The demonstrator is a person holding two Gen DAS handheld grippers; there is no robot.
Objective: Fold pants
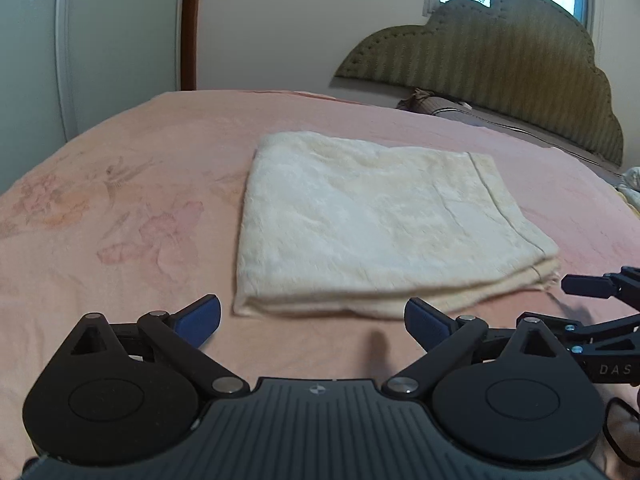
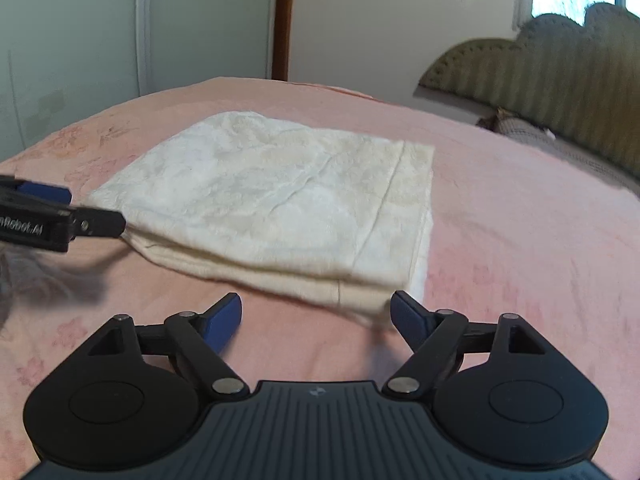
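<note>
The cream pants (image 1: 372,216) lie folded into a flat, layered rectangle on the pink bedspread (image 1: 120,208). In the left wrist view my left gripper (image 1: 312,320) is open just short of the near folded edge, with nothing between its blue pads. My right gripper's dark fingers (image 1: 592,286) show at that view's right edge, beside the pants' near right corner. In the right wrist view the pants (image 2: 280,200) lie ahead, and my right gripper (image 2: 316,316) is open by their near corner, pads apart and bare. My left gripper's fingers (image 2: 96,222) reach in from the left, close to the pants' near left corner.
A green padded headboard (image 1: 500,80) stands at the back right with a patterned pillow (image 1: 432,106) below it. Pale wardrobe doors (image 1: 100,40) and a brown post (image 1: 188,24) rise beyond the bed's far edge. Other pale cloth (image 1: 632,184) lies at the right edge.
</note>
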